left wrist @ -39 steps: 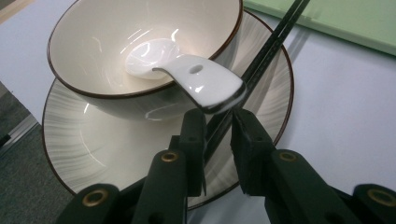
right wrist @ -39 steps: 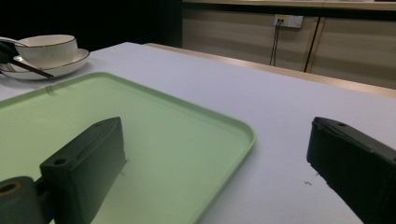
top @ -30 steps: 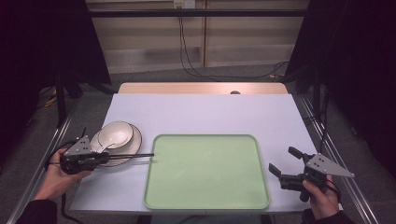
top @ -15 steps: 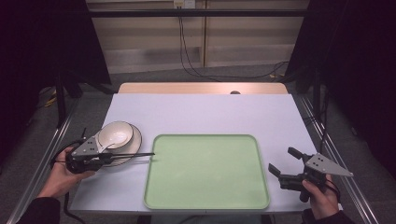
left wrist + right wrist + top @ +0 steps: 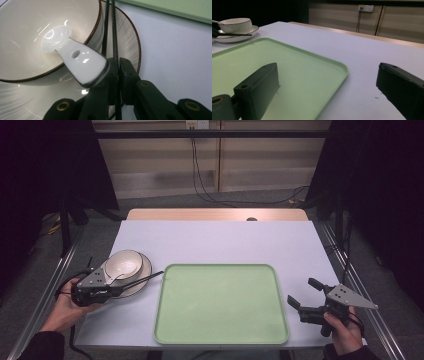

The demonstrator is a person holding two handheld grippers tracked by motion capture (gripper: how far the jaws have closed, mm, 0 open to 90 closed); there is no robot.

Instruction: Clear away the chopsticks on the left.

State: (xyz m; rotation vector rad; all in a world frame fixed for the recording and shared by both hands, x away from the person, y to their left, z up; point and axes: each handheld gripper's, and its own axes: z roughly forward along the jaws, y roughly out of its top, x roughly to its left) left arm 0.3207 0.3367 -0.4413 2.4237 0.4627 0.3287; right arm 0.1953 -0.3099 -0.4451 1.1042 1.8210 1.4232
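— Green is the big tray [image 5: 221,304], yes? It lies in the lower middle of the high view, on the pale table [image 5: 220,242].

— Yes. At the left of it a cream bowl [image 5: 124,264] stands on a plate [image 5: 143,272], and a white spoon [image 5: 72,53] rests in the bowl with its handle over the rim.

— What does the left gripper [image 5: 116,289] do?

— In the left gripper view its jaws are pressed together on a pair of dark chopsticks [image 5: 111,30], which lie across the plate just beside the bowl.

— And the right gripper [image 5: 305,294]?

— It is at the lower right of the high view, near the tray's edge. Its jaws stand wide apart and hold nothing.
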